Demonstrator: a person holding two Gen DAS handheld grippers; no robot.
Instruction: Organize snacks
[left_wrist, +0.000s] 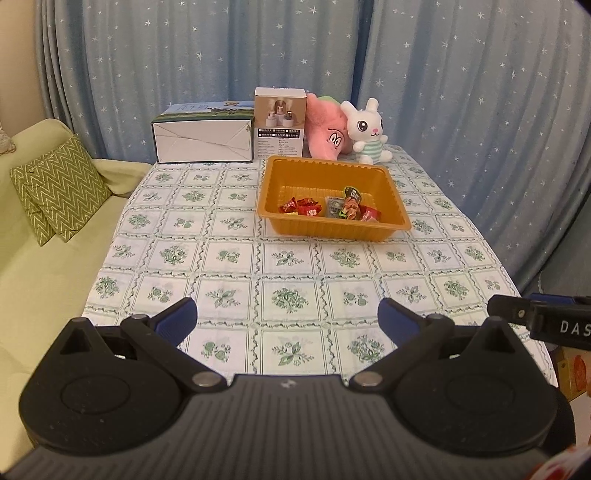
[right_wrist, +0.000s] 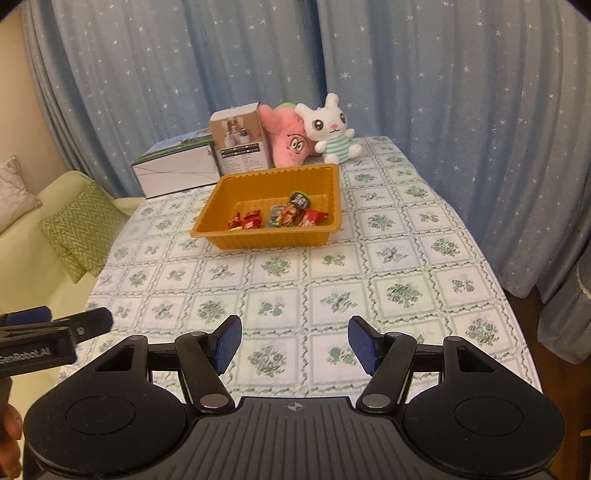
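Hidden contents: in the orange ribbed plastic tray (left_wrist: 391, 192) you see the wrapped snacks in red, green and mixed foil (left_wrist: 332, 208) bunched at its near wall; that wall cuts off their lower parts, and you cannot read the labels or count them.
Tray position: it sits on the tabletop with the green floral checked cloth (left_wrist: 229, 266), right of centre and toward the far end, with both grippers well short of it.
Left gripper (left_wrist: 287, 319): your blue-padded fingers stand wide apart with nothing between them, above the near cloth.
Right gripper (right_wrist: 294, 343): fingers parted, gap empty; in the left wrist view only its tip enters at the right border.
Far end: the white and green flat carton (left_wrist: 203, 142), the upright beige product box (left_wrist: 279, 123), the pink plush toy (left_wrist: 327, 131) and the white plush rabbit (left_wrist: 367, 129) line the far edge; the pink toy is partly covered by the rabbit.
Edges: the cloth drops off left toward the pale green sofa with zigzag cushions (left_wrist: 55, 184) and right toward the blue star-print curtain (left_wrist: 480, 110).
Open room: bare cloth spans from your fingers to the tray.
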